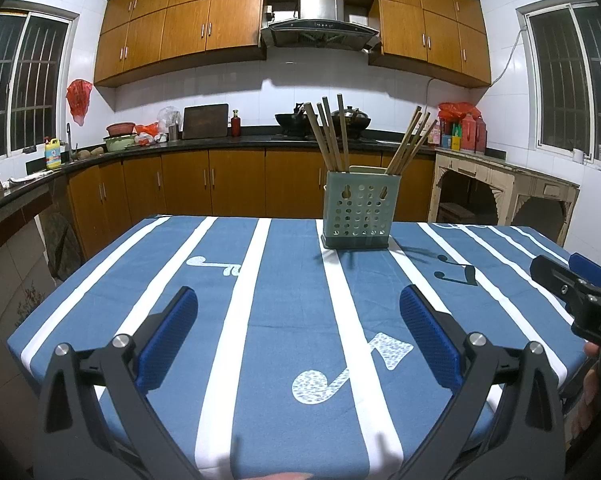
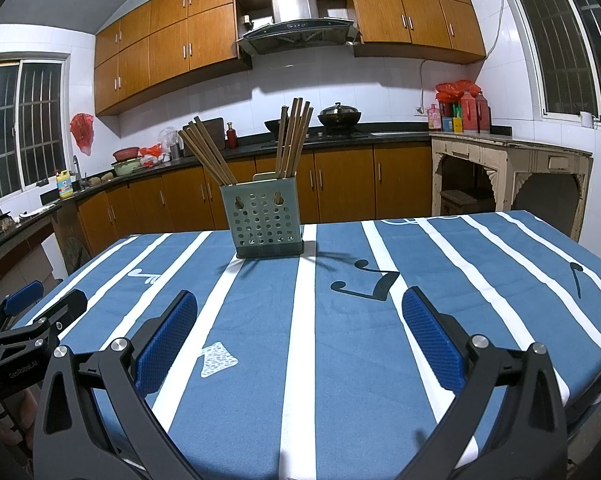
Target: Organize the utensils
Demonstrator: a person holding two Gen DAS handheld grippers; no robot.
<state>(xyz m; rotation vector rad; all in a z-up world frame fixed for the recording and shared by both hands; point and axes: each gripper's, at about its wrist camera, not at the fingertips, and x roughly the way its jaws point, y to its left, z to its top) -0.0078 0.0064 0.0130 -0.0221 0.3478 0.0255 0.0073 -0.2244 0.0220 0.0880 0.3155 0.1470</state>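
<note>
Holder [image 1: 358, 210] sits straight ahead, well apart from both grippers. Chopsticks [image 1: 328, 136] stand near-upright. Your left gripper [image 1: 298, 312] and right gripper [image 2: 299, 316]: both wide, empty, about equally near.

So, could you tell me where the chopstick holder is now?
The chopstick holder stands upright on the striped tablecloth near the table's far edge, ahead of both open hand-held grippers.
</note>
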